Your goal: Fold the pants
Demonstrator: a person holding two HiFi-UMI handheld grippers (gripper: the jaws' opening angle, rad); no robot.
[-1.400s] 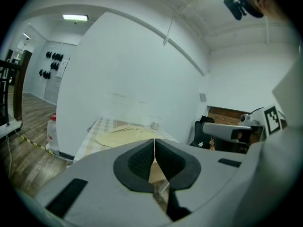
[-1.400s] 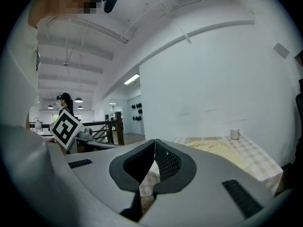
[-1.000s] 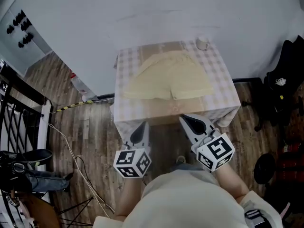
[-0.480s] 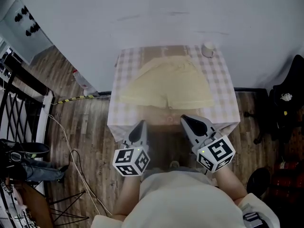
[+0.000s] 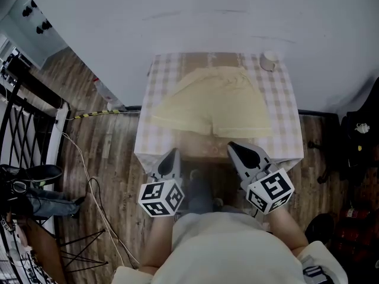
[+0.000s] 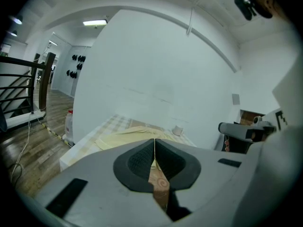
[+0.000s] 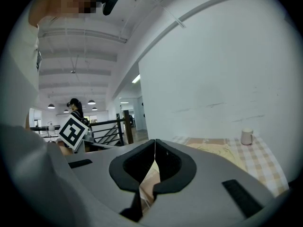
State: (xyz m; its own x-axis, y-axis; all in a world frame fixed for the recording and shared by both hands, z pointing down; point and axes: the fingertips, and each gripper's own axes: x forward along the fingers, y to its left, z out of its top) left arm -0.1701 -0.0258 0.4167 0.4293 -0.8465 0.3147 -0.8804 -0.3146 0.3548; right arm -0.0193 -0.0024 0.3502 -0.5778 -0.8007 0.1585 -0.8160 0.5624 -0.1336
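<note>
While pants [image 5: 208, 102] lie on table [image 5: 285, 126], left hand-held gripper [image 5: 172, 155] and right hand-held gripper [image 5: 234, 147]: jaws together, empty.

The pants [image 5: 210, 105] lie on the table [image 5: 157, 141], cup [image 5: 269, 60] at the far right corner.

The person is holding the left gripper [image 5: 172, 157] and the right gripper [image 5: 240, 152] side by side, well apart, both pointing forward and slightly downward, each with its jaws pressed together on nothing.
</note>
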